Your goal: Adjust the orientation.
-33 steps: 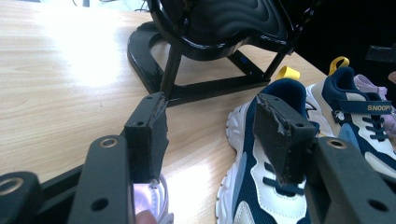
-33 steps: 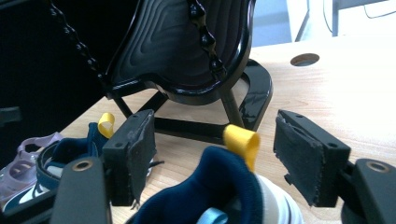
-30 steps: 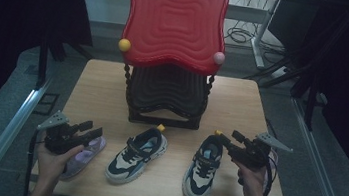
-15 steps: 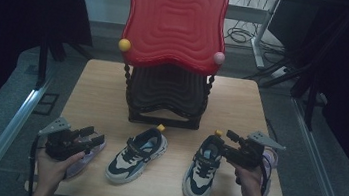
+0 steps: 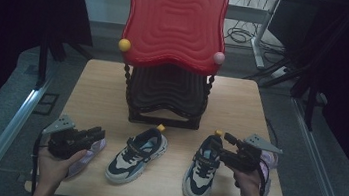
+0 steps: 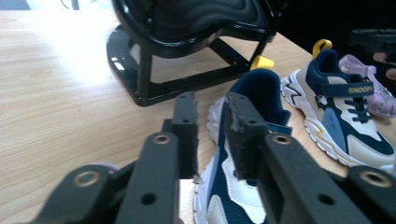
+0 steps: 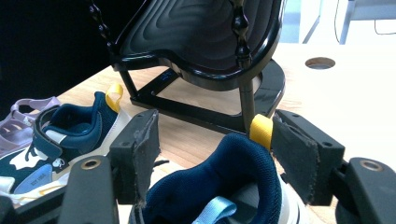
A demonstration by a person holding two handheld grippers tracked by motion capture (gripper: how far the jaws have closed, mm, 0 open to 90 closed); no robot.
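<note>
High view: a person is holding a two-jaw gripper in each hand over a light wooden table (image 5: 103, 84), where a pair of navy, white and light-blue children's sneakers is lying in front of a black shoe rack (image 5: 165, 97) topped by a red wavy tray (image 5: 174, 22).

The left gripper (image 5: 97, 133) is hovering at the table's near left, over a lilac sandal (image 5: 86, 155), with its jaws pointing toward the left sneaker (image 5: 136, 155). Seen in the left gripper view, its black jaws have just been closing and are now standing a narrow gap apart, with nothing between the pads; the sneaker's navy heel collar (image 6: 261, 93) is lying just beyond the tips, untouched.

The right gripper (image 5: 224, 143) is reaching in from the near right, its jaws standing wide on either side of the heel of the right sneaker (image 5: 202, 168). In the right gripper view, the navy heel collar (image 7: 219, 182) and its yellow pull tab (image 7: 261, 130) are sitting between the two pads; the right-hand pad is lying just beside the tab, while the left-hand pad is standing clear of the shoe. A second lilac sandal (image 5: 266, 162) is lying under that hand, at the table's right edge.
</note>
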